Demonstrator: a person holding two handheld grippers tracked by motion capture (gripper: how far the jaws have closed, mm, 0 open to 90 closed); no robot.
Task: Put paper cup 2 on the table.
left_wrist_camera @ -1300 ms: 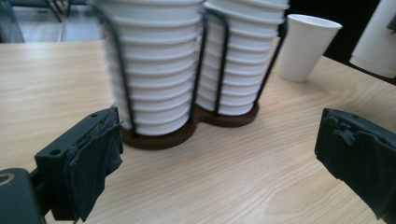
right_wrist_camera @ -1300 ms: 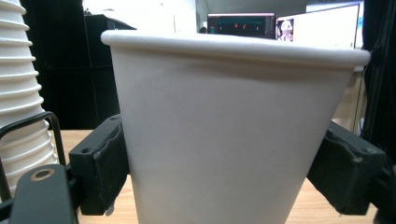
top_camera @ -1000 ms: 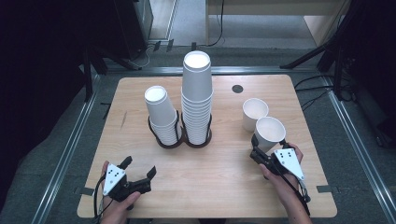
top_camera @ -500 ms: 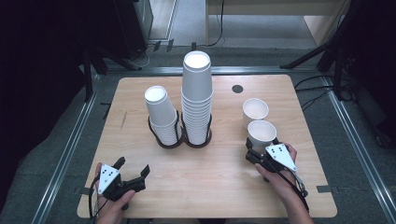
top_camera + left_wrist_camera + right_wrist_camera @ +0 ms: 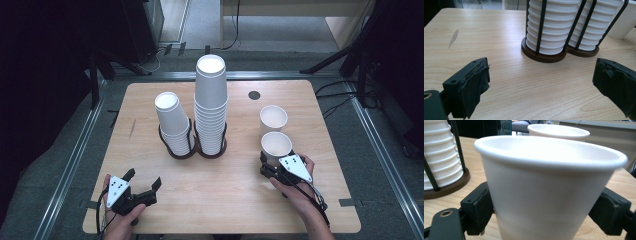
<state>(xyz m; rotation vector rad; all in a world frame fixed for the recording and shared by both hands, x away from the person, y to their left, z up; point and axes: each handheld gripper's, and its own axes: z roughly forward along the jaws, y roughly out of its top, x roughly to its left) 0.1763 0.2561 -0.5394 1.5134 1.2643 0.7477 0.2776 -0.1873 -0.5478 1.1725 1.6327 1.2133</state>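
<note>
Since a second ago the right gripper (image 5: 267, 162) carried its paper cup (image 5: 276, 146) a little toward the table's middle and closer to the second cup (image 5: 273, 119), which now sits just beyond it, nearly touching in the high view; the left gripper (image 5: 145, 186) drew back a bit toward the person and now sits at the near left of the table. Looks like the held cup is being lined up with the loose one or readied for a trip to the stacks, so stacking is under way but not done, my guess. Right gripper: jaws clamped on the lower wall of the cup (image 5: 549, 187), one pad each side, cup upright, its base hidden so can't tell if it rests on the table (image 5: 240, 200). Rack (image 5: 192, 150) with the tall stack (image 5: 211, 105) and the short stack (image 5: 172, 122) is off to that gripper's left, well apart. Left gripper: jaws wide apart, nothing between them, bare wood under them, rack base (image 5: 544, 56) ahead of it, near but not touching.
</note>
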